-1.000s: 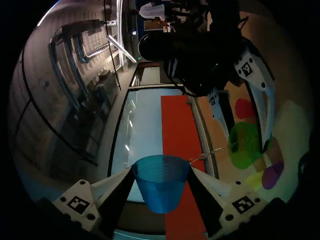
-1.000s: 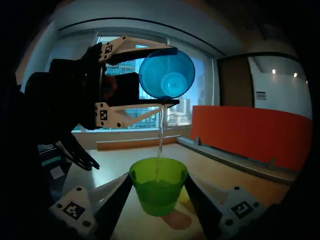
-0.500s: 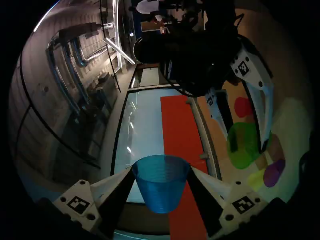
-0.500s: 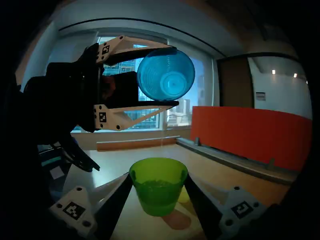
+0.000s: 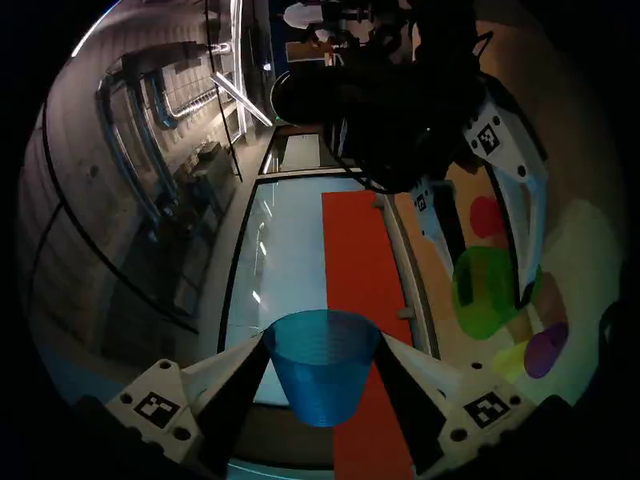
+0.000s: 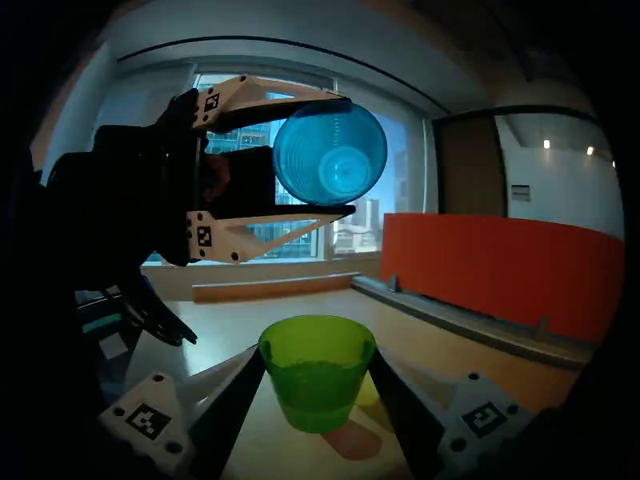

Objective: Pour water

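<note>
Left tongs [image 5: 322, 346] pinch the tipped blue cup [image 5: 322, 388], open air below, above the green cup [image 6: 317, 384] pinched by right tongs [image 6: 317, 354].

legible text: none | wall notice [image 6: 521, 192]: too small | marker squares [image 6: 146, 422] on right hand-held gripper [image 6: 317, 360]: pattern only

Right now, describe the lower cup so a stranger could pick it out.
Find the big window, then the pale table before it. The green cup is held upright in the right gripper; the blue cup above lies tipped sideways.
</note>
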A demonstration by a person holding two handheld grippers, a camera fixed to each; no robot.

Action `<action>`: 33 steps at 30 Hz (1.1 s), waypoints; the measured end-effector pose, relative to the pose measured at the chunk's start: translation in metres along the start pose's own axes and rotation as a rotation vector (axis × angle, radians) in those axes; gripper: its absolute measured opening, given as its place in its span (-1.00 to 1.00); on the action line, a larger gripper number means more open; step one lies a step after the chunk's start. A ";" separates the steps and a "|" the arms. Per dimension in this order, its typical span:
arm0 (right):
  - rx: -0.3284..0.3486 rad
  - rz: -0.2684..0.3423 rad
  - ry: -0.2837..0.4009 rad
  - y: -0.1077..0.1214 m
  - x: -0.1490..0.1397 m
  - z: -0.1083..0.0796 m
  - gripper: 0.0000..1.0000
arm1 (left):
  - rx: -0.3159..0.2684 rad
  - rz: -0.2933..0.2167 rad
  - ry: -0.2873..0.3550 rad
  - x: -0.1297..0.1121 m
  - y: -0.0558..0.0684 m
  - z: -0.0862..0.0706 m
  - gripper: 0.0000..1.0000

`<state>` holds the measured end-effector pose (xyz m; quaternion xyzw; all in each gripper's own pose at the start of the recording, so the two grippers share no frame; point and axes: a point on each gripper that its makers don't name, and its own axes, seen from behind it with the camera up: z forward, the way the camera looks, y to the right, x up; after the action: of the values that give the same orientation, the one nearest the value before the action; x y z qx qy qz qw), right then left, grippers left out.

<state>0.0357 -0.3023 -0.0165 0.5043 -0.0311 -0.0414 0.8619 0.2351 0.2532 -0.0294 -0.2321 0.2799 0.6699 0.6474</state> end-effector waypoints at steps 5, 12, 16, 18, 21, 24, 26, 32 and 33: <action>-0.002 -0.002 0.001 0.000 0.000 -0.001 0.81 | -0.007 -0.109 0.000 -0.003 0.002 0.003 0.75; -0.006 -0.003 0.001 0.001 0.001 -0.002 0.81 | -0.019 -0.294 0.020 -0.007 0.003 0.004 0.75; -0.008 -0.006 0.001 0.002 0.001 -0.003 0.81 | -0.020 -0.389 0.023 -0.012 0.003 0.005 0.75; -0.009 -0.008 0.001 0.002 0.001 -0.004 0.81 | -0.019 -0.446 0.028 -0.014 0.001 0.005 0.75; -0.010 -0.008 0.002 0.002 0.001 -0.004 0.81 | -0.022 -0.537 0.042 -0.016 0.000 0.005 0.75; -0.011 -0.008 0.002 0.002 0.000 -0.005 0.81 | -0.026 -0.620 0.051 -0.018 -0.001 0.004 0.75; -0.013 -0.008 0.003 0.002 0.000 -0.005 0.81 | -0.024 -0.669 0.052 -0.020 -0.003 0.004 0.75; -0.017 -0.008 0.007 0.004 0.000 -0.006 0.81 | -0.015 -0.803 0.044 -0.029 -0.008 0.002 0.76; -0.018 -0.008 0.008 0.004 0.001 -0.006 0.81 | -0.016 -0.828 0.044 -0.030 -0.008 0.003 0.76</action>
<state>0.0370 -0.2950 -0.0163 0.4969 -0.0251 -0.0430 0.8664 0.2449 0.2327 -0.0076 -0.3444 0.1716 0.3497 0.8542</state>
